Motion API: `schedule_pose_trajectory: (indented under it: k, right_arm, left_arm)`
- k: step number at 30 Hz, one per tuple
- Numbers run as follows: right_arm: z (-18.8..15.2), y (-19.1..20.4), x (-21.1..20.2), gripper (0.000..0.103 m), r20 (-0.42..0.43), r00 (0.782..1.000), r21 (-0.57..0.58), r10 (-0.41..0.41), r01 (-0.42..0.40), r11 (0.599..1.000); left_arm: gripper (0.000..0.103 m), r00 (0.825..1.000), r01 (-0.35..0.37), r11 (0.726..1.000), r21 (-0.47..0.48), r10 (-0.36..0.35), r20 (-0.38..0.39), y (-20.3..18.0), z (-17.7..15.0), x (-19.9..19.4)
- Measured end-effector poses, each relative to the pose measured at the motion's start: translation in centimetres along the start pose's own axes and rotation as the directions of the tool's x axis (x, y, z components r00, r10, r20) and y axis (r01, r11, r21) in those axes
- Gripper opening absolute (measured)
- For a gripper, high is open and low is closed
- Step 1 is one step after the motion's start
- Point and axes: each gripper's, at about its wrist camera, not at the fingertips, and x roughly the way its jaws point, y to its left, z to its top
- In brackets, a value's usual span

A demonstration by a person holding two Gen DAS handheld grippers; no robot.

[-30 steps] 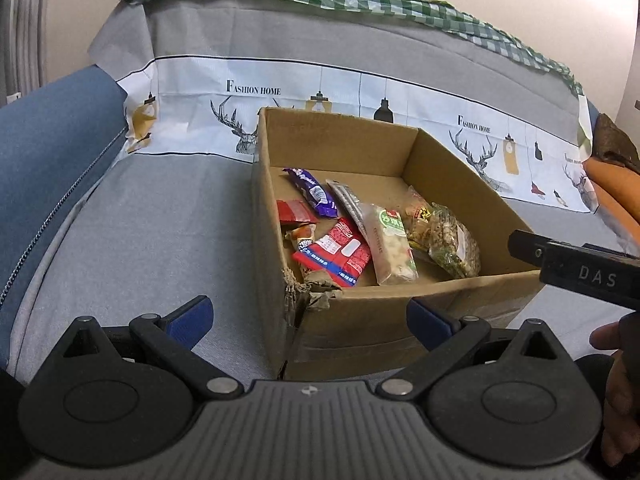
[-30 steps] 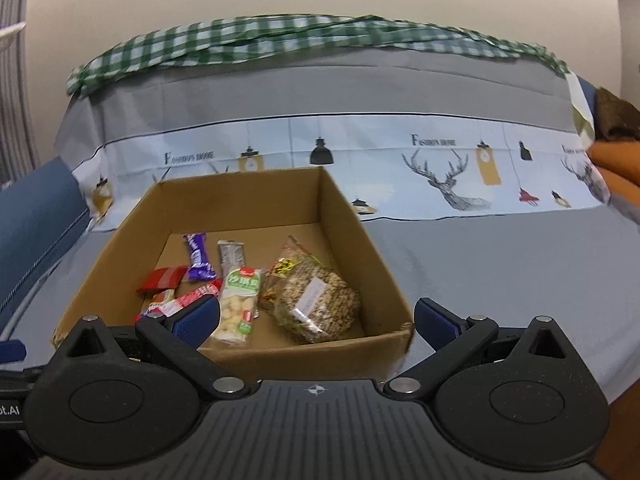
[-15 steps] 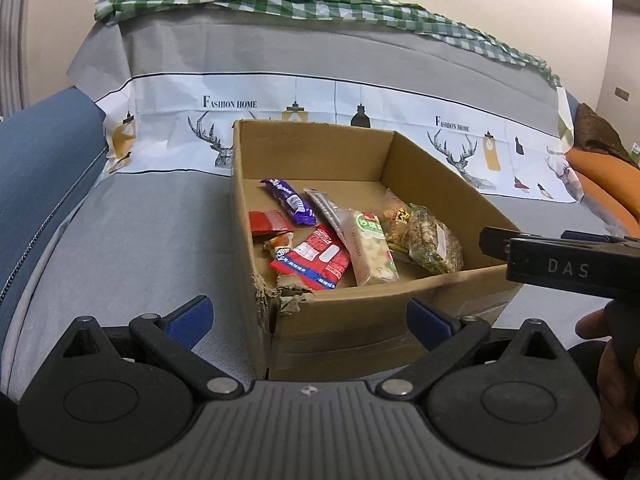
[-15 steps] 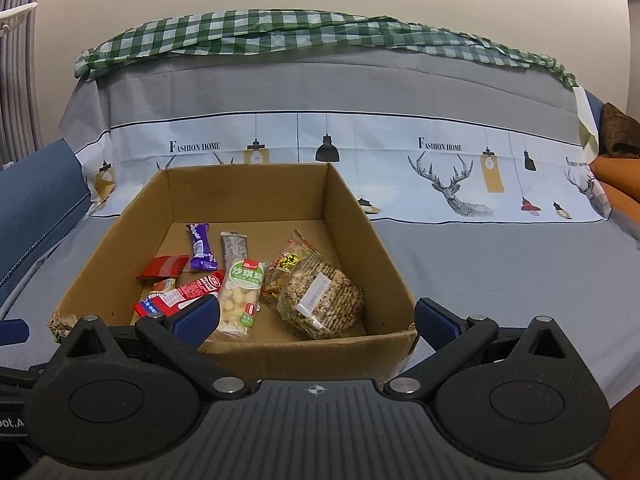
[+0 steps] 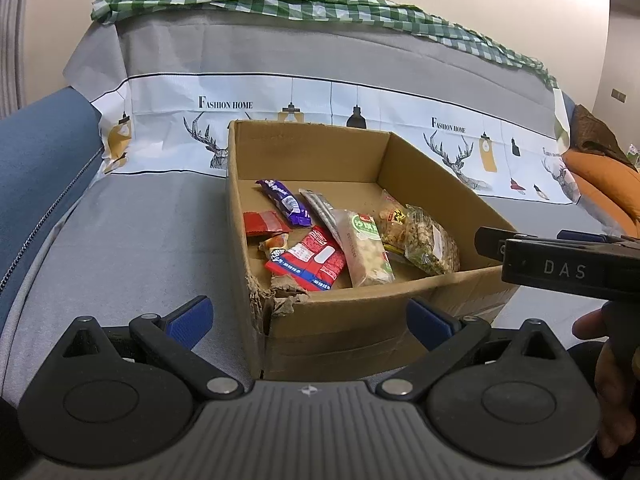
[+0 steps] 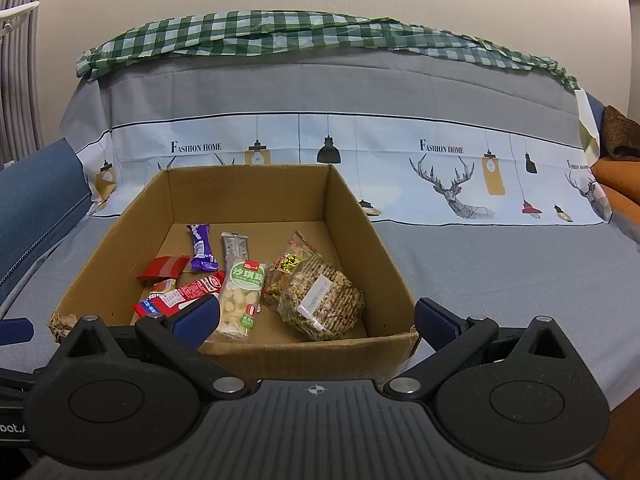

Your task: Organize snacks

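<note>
Left wrist view: the left gripper [image 5: 307, 316] has its jaws spread wide with nothing between them, and it hangs just short of the near wall of the cardboard box [image 5: 360, 320], which stands on the cloth-covered sofa [image 5: 132, 248]. Over the last second the box has slid a little lower and left in this view and the sofa back has come more into sight, so the gripper has tipped up and pulled back slightly; nothing inside the box has shifted. Beyond the jaws lie the purple bar [image 5: 285, 202], a red packet [image 5: 264, 223], the red-and-white packet [image 5: 310, 259], the green-label pack [image 5: 366, 248] and the nut bag [image 5: 430, 240]. The box's near left corner is torn. To the right of the jaws sits the right gripper [image 5: 560, 266], with a hand [image 5: 612, 380] beneath it.

Right wrist view: the right gripper [image 6: 316, 316] is likewise wide open and empty, and has lifted and levelled, so the box [image 6: 304, 354] now sits lower and closer in front of its jaws. The same snacks lie on the box floor, the nut bag [image 6: 322, 306] just ahead and the purple bar [image 6: 202, 248] farther back.

No snack shows on the sofa outside the box. That fits a finished gathering, or a sorting inside the box yet to come.
</note>
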Motion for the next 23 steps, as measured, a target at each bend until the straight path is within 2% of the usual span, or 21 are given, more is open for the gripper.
schedule_pose_trajectory:
  k: [17,23]
  right_arm:
    - [-0.07,0.1,0.0,0.102,0.002,1.0,-0.001,0.0,0.0,1.0]
    - [0.09,0.0,0.05,0.102,0.003,1.0,-0.001,0.0,0.0,1.0]
  left_arm:
    - [0.103,1.0,0.007,1.0,0.0,-0.007,0.014,-0.06,-0.04,-0.08]
    - [0.103,0.999,0.005,1.0,0.01,-0.006,0.043,-0.1,0.0,-0.49]
